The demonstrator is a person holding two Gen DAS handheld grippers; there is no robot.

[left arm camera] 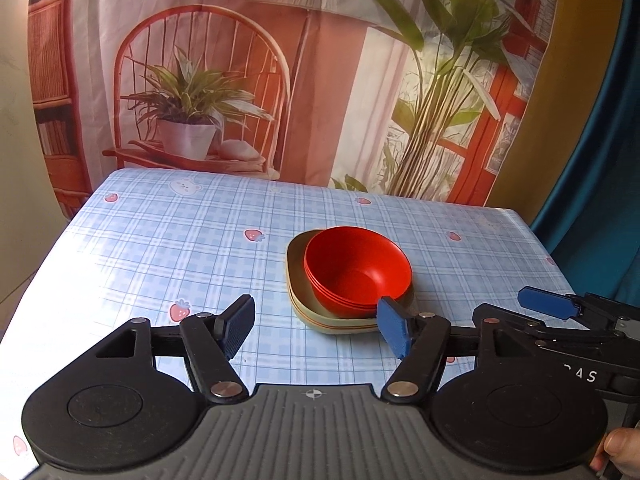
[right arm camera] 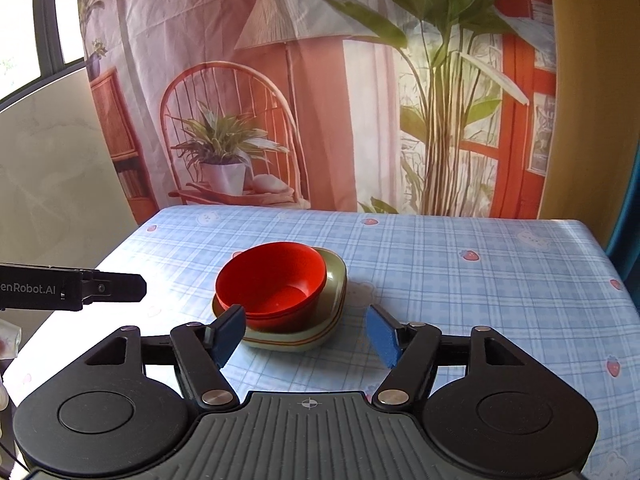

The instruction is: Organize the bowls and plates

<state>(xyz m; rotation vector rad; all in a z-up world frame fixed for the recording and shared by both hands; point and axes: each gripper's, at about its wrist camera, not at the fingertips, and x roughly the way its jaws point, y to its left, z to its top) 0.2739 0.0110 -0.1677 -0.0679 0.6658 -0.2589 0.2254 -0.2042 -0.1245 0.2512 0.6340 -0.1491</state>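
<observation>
A stack of red bowls (left arm camera: pixel 356 268) sits nested on a stack of beige-green square plates (left arm camera: pixel 340 322) in the middle of the table; the same bowls (right arm camera: pixel 272 284) and plates (right arm camera: pixel 320 328) show in the right wrist view. My left gripper (left arm camera: pixel 318 326) is open and empty, just in front of the stack, which lies ahead and to its right. My right gripper (right arm camera: pixel 306 334) is open and empty, close in front of the stack, its left finger near the plates' near-left edge. The right gripper's fingers (left arm camera: pixel 548 304) also show in the left wrist view.
The table wears a blue checked cloth with strawberries (left arm camera: pixel 180 248). A printed backdrop of a chair and plants (left arm camera: pixel 280 80) hangs behind the far edge. A blue curtain (left arm camera: pixel 600 200) hangs at the right. The left gripper's finger (right arm camera: pixel 100 288) enters the right wrist view from the left.
</observation>
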